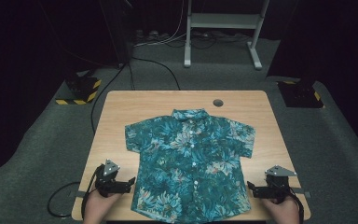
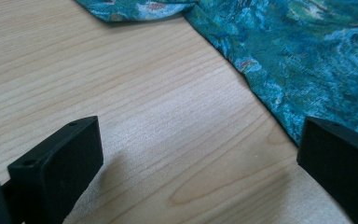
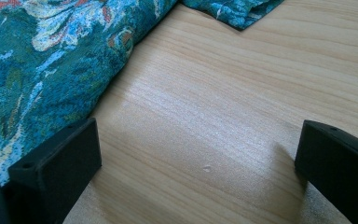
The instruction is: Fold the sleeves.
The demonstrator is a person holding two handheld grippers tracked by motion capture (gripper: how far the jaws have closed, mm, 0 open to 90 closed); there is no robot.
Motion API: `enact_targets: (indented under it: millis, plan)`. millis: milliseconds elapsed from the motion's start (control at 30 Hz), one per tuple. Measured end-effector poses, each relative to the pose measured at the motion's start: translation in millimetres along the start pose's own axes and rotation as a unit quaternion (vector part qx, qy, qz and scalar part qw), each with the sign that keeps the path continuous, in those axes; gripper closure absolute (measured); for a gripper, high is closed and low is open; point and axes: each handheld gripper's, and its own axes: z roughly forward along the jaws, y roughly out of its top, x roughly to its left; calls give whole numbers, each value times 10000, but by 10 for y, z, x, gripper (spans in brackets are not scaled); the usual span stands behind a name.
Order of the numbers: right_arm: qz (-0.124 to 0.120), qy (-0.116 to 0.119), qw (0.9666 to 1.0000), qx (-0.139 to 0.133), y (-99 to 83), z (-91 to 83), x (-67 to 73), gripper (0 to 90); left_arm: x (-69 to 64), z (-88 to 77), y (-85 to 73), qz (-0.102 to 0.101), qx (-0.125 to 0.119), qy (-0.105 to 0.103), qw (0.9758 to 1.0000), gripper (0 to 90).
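Observation:
A teal floral short-sleeved shirt (image 1: 191, 158) lies flat and buttoned on the wooden table (image 1: 121, 112), collar toward the far side. My left gripper (image 1: 129, 183) rests open on the table just left of the shirt's lower hem edge. In the left gripper view the shirt (image 2: 307, 60) runs past the right jaw, with bare wood between the jaws (image 2: 196, 158). My right gripper (image 1: 251, 187) stands open just right of the hem. In the right gripper view the shirt (image 3: 42, 70) lies beside the left jaw, and nothing sits between the fingers.
A round cable hole (image 1: 218, 102) sits near the table's far edge. A white stand (image 1: 223, 28) and black cables are on the grey carpet beyond. Yellow-and-black striped bases (image 1: 80, 89) flank the table. The person's hands (image 1: 100, 207) come in at the near edge.

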Motion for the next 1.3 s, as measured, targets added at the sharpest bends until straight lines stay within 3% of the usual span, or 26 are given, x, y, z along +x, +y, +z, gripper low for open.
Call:
enact_targets:
  millis: [300, 667, 933, 1300]
  plan:
    - [-1, 2, 10000, 0, 0, 0, 0, 0, 49, -30, 76, -71, -122, -27, 9999, 6]
    - [-5, 11, 10000, 6, 0, -1, 3, 0, 123, 32, 141, -134, -34, -55, 9999, 5]
    - [-13, 15, 10000, 2, 0, 0, 3, 0, 146, 52, 216, -106, -2, -35, 9999, 5]
    - [-23, 23, 10000, 4, 0, -1, 4, 0, 174, 3, 399, -31, -183, 42, 9998, 6]
